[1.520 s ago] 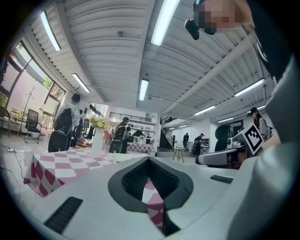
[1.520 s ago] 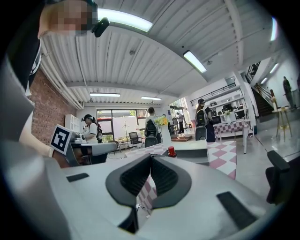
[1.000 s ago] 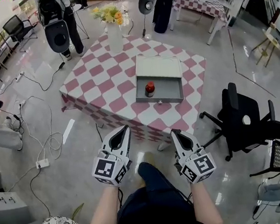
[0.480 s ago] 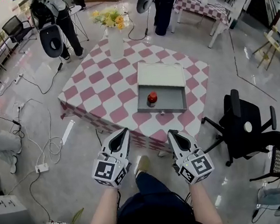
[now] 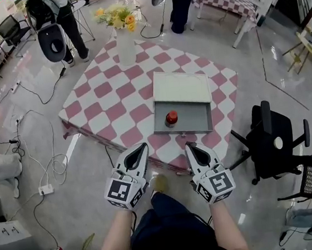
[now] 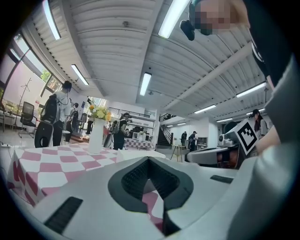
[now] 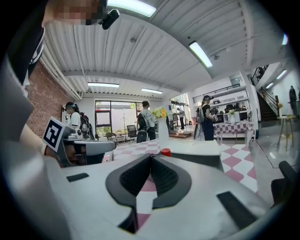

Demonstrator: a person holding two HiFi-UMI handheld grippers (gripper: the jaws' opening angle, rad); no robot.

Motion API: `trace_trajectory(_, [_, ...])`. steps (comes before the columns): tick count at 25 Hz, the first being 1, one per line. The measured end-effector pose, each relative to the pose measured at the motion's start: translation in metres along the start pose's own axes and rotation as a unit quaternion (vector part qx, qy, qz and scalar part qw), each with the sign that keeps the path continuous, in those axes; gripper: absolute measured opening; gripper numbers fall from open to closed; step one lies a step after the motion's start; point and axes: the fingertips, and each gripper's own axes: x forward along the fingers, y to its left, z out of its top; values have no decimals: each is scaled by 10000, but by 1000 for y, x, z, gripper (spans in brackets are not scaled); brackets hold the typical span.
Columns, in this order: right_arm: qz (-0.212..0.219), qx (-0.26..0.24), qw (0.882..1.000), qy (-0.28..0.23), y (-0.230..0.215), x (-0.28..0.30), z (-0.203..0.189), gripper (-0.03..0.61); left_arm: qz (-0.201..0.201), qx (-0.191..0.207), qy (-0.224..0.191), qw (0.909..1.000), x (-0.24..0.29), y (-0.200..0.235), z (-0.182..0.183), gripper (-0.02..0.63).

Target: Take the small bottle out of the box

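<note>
1. The left hand-held gripper (image 5: 142,147) is held short of the desk (image 5: 103,90) with its jaws closed together. Nothing is gripped between them.
2. The right hand-held gripper (image 5: 189,146) is likewise fully closed and empty.
3. The small bottle (image 5: 171,117) is located inside the open box (image 5: 200,128) on the desk, apart from both hand-held grippers.
4. The bottle lies ahead of both hand-held grippers, beyond the box's near wall. It is offset slightly left of the right hand-held gripper's line and further right of the left one's. The right hand-held gripper is judged the nearer.
5. The bottle stands upright, with its long axis vertical and its red cap uppermost. In the right gripper view only the cap is seen above the near wall.
6. It is judged that the jaws must be opened before the reach. The bottle is best approached over the near wall from above and gripped across its vertical axis.
</note>
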Motion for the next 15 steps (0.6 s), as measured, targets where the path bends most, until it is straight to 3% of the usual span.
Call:
trace_trajectory(13, [-63,-366,9987,352,-29,58,-8,34,-97,-85,251,9996,51,29,-21,0])
trace_trajectory(15, [-43,-363,9987,352,-31,64,-7,64,-126,-71,281,9995,57,33,-24,0])
